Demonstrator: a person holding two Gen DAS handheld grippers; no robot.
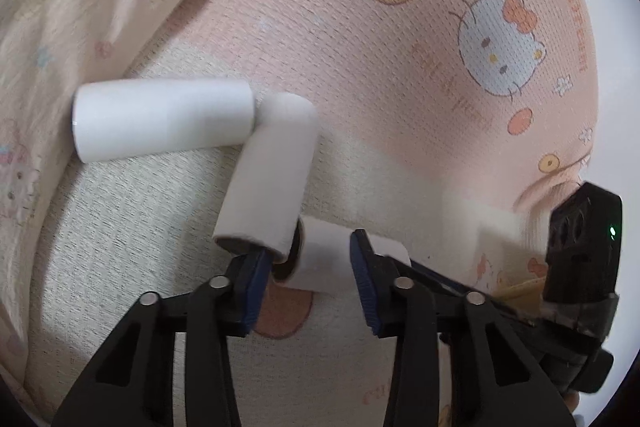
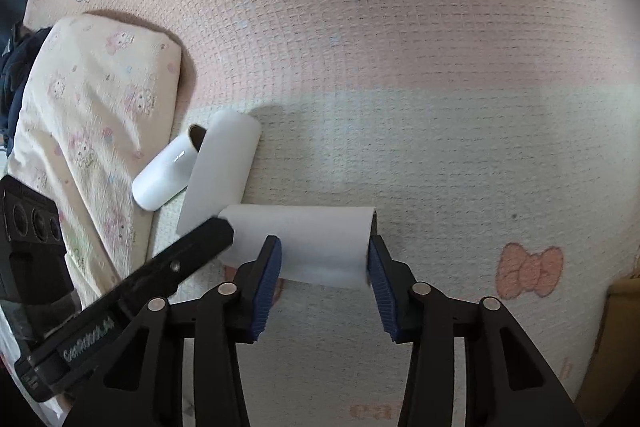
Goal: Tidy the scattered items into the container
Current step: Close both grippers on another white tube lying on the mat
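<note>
Three white paper rolls lie on a Hello Kitty mat. In the left wrist view, the far roll (image 1: 164, 119) lies crosswise, the middle roll (image 1: 266, 179) runs toward me, and the near roll (image 1: 340, 259) lies between my fingers. My left gripper (image 1: 310, 259) is open, its left fingertip at the middle roll's near end. In the right wrist view, my right gripper (image 2: 324, 259) is open around the near roll (image 2: 304, 247), its pads beside the roll's sides. The middle roll (image 2: 222, 175) and far roll (image 2: 164, 175) lie beyond. The left gripper's finger (image 2: 192, 251) reaches in from the left.
A cream patterned pillow (image 2: 84, 131) lies left of the rolls, also in the left wrist view (image 1: 80, 7). A tan box edge (image 2: 620, 311) shows at the far right. The right gripper's body (image 1: 580, 251) sits at the right edge of the left wrist view.
</note>
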